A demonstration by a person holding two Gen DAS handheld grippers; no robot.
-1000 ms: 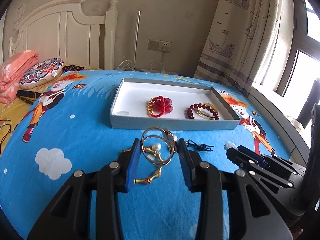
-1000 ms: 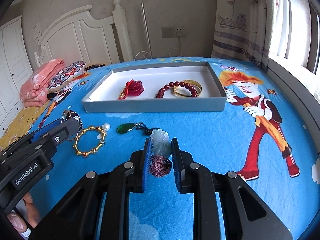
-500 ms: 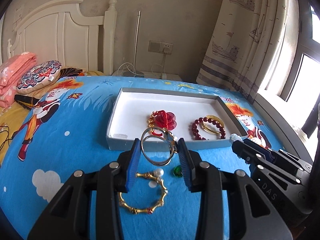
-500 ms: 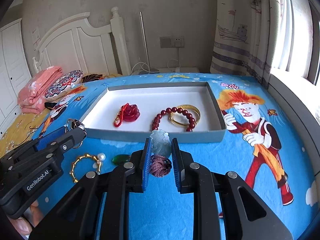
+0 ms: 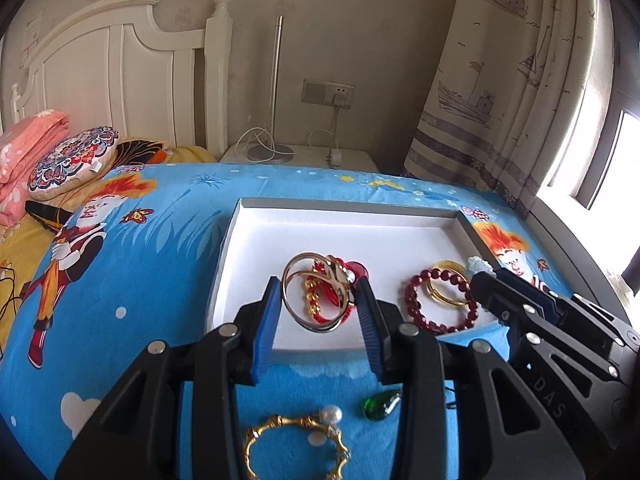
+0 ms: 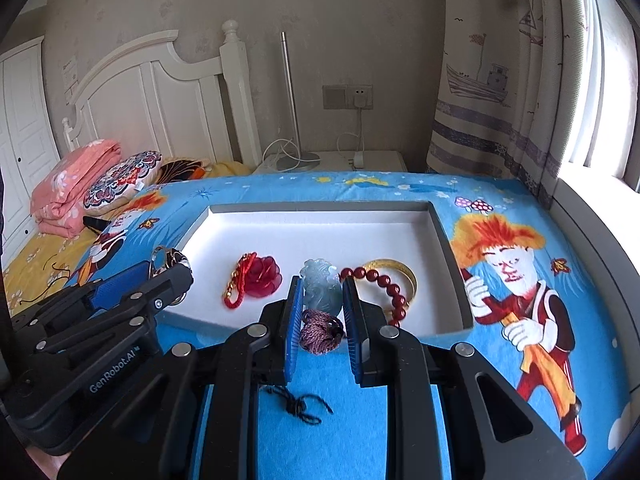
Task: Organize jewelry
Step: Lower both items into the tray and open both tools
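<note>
Both clamped: left gripper (image 5: 318, 300) on bangles (image 5: 308, 292); right gripper (image 6: 320, 304) (own view) on jade pendant (image 6: 322, 290).

Rose ornament (image 6: 262, 278) lies left of beaded bracelet (image 6: 384, 284) in tray (image 6: 320, 208).

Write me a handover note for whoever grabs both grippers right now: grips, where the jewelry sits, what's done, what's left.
Left gripper: shut on the bangles, over the tray.
Right gripper: shut on the jade pendant, at the tray's near edge.
Done: red flower piece, red bead bracelet and gold bangle lie in the tray.
Left: release both pieces, then fetch the gold pearl bracelet and green pendant from the bedspread.
</note>
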